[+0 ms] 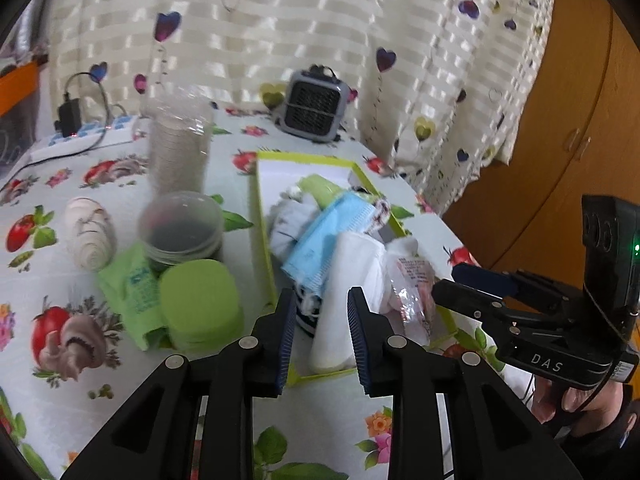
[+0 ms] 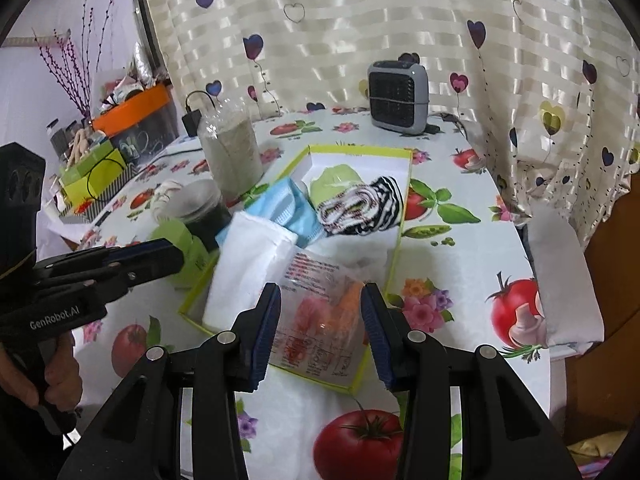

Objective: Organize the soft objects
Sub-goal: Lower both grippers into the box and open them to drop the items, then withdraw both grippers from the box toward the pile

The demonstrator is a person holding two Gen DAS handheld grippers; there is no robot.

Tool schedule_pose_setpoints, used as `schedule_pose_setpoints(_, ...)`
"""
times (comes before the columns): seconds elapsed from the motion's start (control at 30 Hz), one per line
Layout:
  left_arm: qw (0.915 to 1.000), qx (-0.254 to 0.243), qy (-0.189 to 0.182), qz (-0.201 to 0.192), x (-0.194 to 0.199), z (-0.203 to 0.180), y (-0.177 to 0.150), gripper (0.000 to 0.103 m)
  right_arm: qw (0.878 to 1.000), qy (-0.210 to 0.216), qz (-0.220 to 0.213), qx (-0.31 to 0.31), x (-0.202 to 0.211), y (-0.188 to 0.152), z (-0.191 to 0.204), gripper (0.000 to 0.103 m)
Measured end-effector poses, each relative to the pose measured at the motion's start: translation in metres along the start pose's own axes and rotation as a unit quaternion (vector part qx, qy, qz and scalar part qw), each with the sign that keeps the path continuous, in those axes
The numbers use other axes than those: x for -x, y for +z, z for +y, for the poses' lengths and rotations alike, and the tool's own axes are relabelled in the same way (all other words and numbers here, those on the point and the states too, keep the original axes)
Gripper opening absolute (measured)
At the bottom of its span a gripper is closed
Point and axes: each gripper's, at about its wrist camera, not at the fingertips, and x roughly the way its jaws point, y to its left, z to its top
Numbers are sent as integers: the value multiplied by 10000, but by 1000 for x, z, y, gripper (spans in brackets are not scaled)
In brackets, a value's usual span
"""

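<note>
We find a table (image 2: 460, 248) under a fruit-print cloth, and on it a shallow lime-edged box (image 2: 403, 216) already holding most of the soft goods. At its near left lies a folded white cloth (image 2: 248, 264); beyond that a blue face mask (image 2: 280, 204), and at the far right a striped sock (image 2: 360, 204). At the near end sits a clear plastic packet (image 2: 320, 312) with pink and orange contents. Left of the box, outside it, a stack of green sponges (image 1: 200, 304) lies beside a jar (image 1: 182, 232).

The left gripper (image 1: 322, 332) hangs over the white cloth, its jaws narrowly parted and gripping nothing. The right gripper (image 2: 320, 332) stands over the packet, moderately open and empty.

We judge every item light and limp. The packet film looks slippery and should be pinched at an edge. The sponges will compress, so the stack is best taken across its flat faces.
</note>
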Motion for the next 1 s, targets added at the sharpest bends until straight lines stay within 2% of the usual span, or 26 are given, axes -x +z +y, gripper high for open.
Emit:
schedule_pose_setpoints(0.33,9967,536,506,-329,41,46,-8,25,9990,317,-177,269,4,5,40,43)
schedule_pose_setpoints(0.67,9893,1031,1003,-251,51,94,-24,25,9964,633,-102,554,-9,7,79,43)
schedule_pose_setpoints(0.8,9877,1154,1049,-149,45,108,-25,26,9955,688,-94,645,-13,12,90,43)
schedule_pose_setpoints(1.0,9874,1315,881,42,22,121,-18,32,9949,695,-137,724,-17,22,100,43)
